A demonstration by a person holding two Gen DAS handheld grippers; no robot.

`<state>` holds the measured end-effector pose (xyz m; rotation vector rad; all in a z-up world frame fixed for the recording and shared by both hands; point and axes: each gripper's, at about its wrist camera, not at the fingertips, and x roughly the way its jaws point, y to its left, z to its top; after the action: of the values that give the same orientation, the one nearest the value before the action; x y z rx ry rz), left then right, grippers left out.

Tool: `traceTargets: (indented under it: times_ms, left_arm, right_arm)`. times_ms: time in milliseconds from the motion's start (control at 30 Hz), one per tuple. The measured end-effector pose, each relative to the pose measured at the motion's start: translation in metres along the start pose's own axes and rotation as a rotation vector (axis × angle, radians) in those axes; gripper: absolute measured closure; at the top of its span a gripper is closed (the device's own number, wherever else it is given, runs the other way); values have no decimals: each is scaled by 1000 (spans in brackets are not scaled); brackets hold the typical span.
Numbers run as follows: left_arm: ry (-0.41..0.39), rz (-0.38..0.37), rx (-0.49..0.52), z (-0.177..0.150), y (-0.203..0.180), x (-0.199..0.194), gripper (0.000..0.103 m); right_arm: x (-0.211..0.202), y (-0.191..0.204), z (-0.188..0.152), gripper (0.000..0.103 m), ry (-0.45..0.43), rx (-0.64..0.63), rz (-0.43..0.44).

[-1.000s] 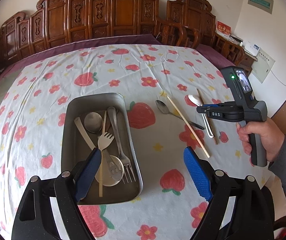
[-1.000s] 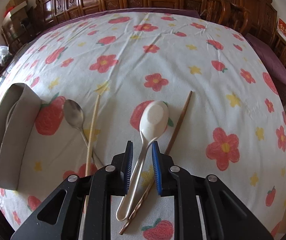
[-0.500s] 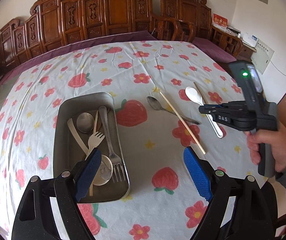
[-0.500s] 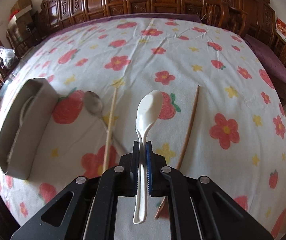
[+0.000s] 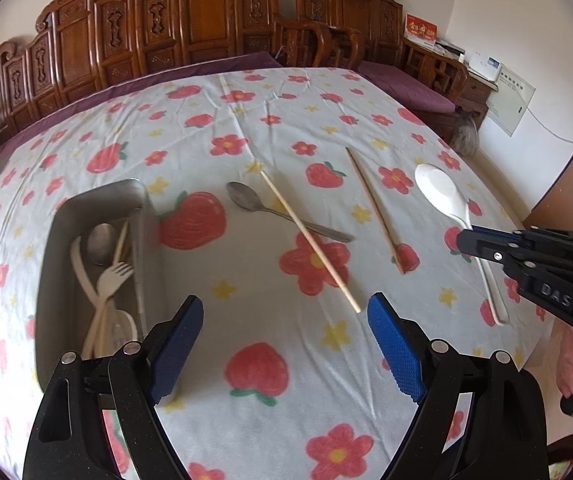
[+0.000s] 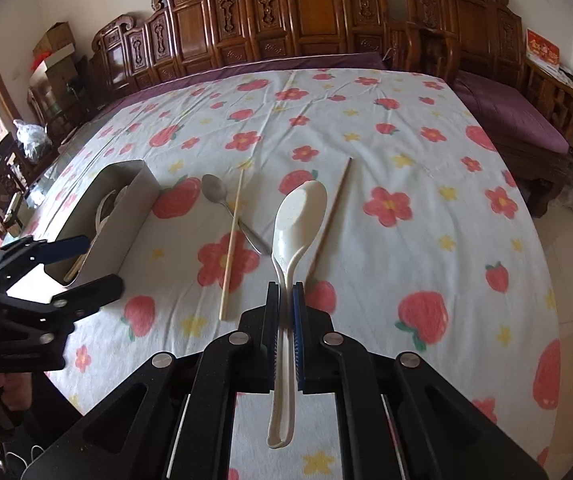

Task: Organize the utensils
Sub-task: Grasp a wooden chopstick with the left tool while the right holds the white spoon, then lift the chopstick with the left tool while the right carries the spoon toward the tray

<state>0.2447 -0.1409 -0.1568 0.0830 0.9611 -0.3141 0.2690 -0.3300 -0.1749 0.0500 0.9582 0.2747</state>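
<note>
Left wrist view: the left gripper (image 5: 284, 344) stood spread and empty, the metal tray (image 5: 52, 248) ahead-left already holding several utensils; a metal spoon (image 5: 246, 200) and two chopsticks lay ahead.

Right wrist view: the right gripper (image 6: 285, 320) pinched the white spoon (image 6: 298, 216), lifted, tray far left.

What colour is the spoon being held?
White spoon, clearest in the right wrist view.

Glossy white plastic spoon (image 6: 298, 216), matt metal tray (image 5: 98, 204)
</note>
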Motion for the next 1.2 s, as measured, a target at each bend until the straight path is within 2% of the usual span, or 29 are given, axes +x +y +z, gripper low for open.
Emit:
traceTargets:
  times_ms: [133, 267, 333, 567, 633, 733, 967, 1033, 1200]
  left_arm:
    - [6, -3, 15, 3, -12, 17, 22]
    - [40, -5, -12, 5, -15, 38, 23]
    - [55, -5, -13, 6, -16, 48, 34]
    - [111, -22, -53, 20, -18, 78, 58]
    - [123, -36, -67, 25, -19, 84, 67]
    - [147, -59, -93, 34, -23, 93, 74]
    - [196, 9, -78, 48, -34, 113, 86]
    - [209, 30, -75, 49, -35, 117, 92]
    - [232, 83, -48, 49, -37, 122, 92]
  right_arm:
    - [-5, -6, -9, 95, -15, 8, -3]
    - [-7, -9, -14, 95, -23, 11, -9]
    - [-5, -8, -13, 95, -23, 5, -6]
    - [-8, -8, -11, 95, -21, 3, 12]
    - [-12, -12, -9, 95, -27, 18, 20]
    - [-14, -14, -8, 95, -26, 25, 31]
    - [-21, -20, -4, 95, -41, 35, 31]
    - [-21, -24, -4, 95, -41, 44, 29]
    - [-21, -24, -4, 95, -38, 42, 25]
